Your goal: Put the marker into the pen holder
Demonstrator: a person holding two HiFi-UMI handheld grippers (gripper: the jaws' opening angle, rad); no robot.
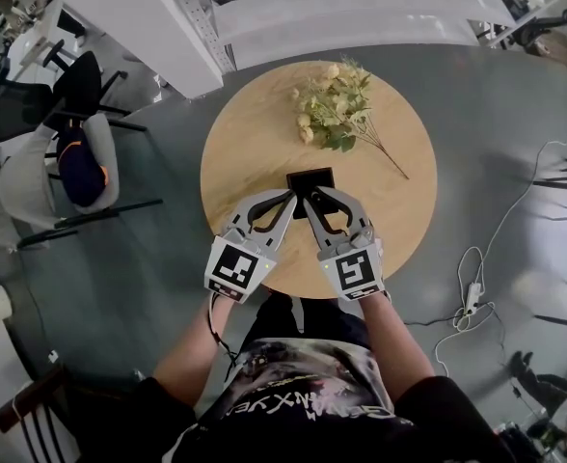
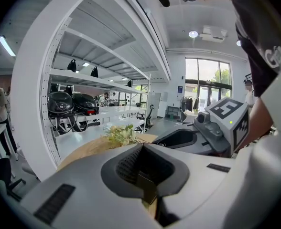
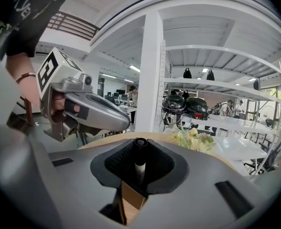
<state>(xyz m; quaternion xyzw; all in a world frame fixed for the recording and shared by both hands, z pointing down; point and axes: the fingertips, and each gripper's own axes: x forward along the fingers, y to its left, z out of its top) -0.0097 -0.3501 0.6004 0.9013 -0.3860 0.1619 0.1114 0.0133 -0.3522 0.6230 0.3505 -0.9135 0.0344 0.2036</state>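
A: Where's your marker (image 3: 140, 165)?
B: Clamped upright in your right gripper (image 3: 140, 149). Head view hides it but shows the black pen holder (image 1: 312, 178) at your tips. Your left gripper (image 2: 143, 149) seems clamped on its rim.

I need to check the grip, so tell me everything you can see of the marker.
The marker has a black cap and a white barrel, plastic by its look. It stands upright, cap up, between the right gripper's jaws, which grip its barrel. Its lower end is hidden. The head view shows that gripper at the black pen holder on the table.
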